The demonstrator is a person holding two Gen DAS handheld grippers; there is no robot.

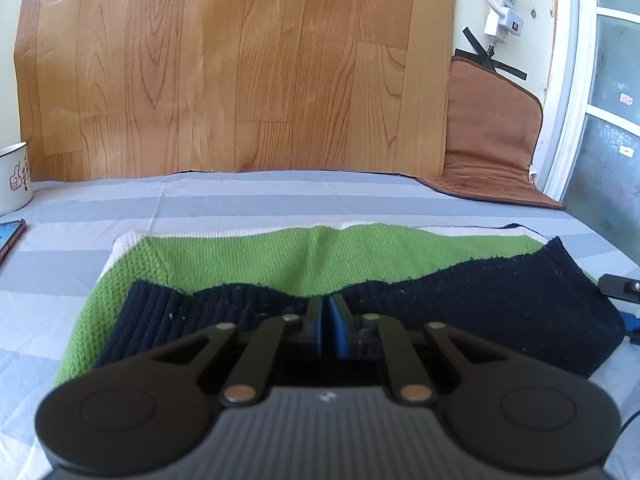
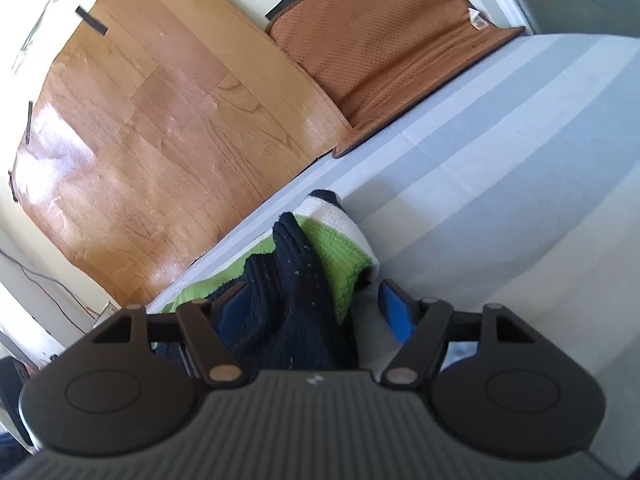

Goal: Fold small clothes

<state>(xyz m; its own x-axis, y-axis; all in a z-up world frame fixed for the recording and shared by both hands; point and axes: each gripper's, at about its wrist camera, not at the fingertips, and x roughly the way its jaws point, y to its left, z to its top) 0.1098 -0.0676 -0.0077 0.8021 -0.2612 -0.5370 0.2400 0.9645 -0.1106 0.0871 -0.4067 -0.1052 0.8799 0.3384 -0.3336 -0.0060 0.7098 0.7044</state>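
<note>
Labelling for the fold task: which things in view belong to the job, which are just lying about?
Job:
- knitted garment
- left tongs
- right tongs
- striped sheet

Lying about:
- mug
- phone
- brown cushion
- power strip

The striped bed sheet (image 1: 240, 200) lies bare beyond the knitted garment (image 1: 280, 256) up to the wood-pattern panel (image 1: 240, 80), which closes off the far side; a brown cushion (image 1: 492, 128) leans in the far right corner. On the left edge a white mug (image 1: 14, 178) and a phone (image 1: 10, 236) narrow the way; to the right of the garment the sheet runs clear.
</note>
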